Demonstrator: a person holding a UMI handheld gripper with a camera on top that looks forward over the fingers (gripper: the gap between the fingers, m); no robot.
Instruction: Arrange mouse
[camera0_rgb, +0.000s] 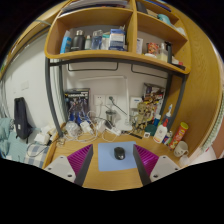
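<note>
Looking forward from the gripper view, the gripper (119, 160) holds its 2 fingers spread wide, nothing pinched. The mouse (120, 153) sits between the pink pads (80, 158), with a gap at either side, resting on the blue mat (118, 165). Its long axis seems to run straight ahead from the fingers, toward the shelf (110, 58) beyond the mouse.

Your gripper (119, 163) points straight ahead toward twelve o'clock, held level and low. Its two fingers are spread wide apart, one at about eight o'clock and the other at four o'clock. The magenta pads (82, 158) on their inner faces press on nothing.
</note>
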